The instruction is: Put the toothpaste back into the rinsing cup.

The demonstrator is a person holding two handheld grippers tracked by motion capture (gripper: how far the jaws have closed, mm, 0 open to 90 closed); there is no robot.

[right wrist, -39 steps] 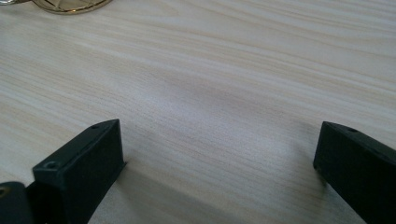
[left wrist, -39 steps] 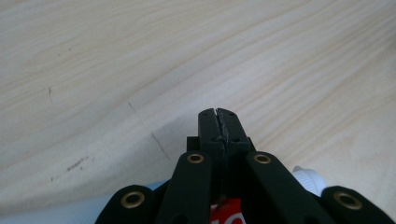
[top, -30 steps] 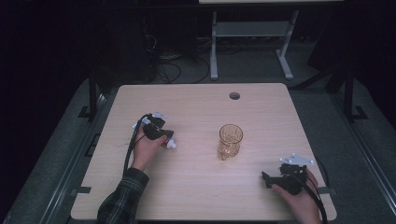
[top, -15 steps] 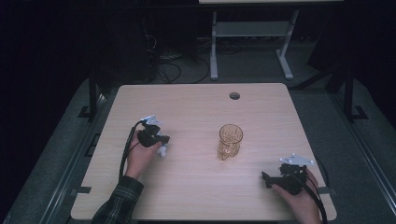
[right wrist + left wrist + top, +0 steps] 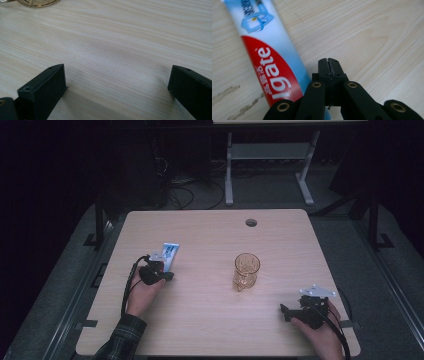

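Jaws of the left gripper [image 5: 329, 65], pressed together, sit just beside the toothpaste tube [image 5: 265, 56].

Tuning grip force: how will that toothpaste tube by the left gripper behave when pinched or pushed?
The toothpaste tube lies flat on the table, so it probably slides rather than rolls. Its glossy skin looks slippery. It is likely soft, denting under the shut left gripper once pinched.

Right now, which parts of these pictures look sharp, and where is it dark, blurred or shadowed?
High view: the pale wooden table is lit, the surrounding floor nearly black. Left gripper view: the red, white and blue toothpaste tube blurs toward its far end; the shut left tool looks sharp. Right gripper view: the open right tool casts soft shadows; the amber glass tumbler's base is blurred.
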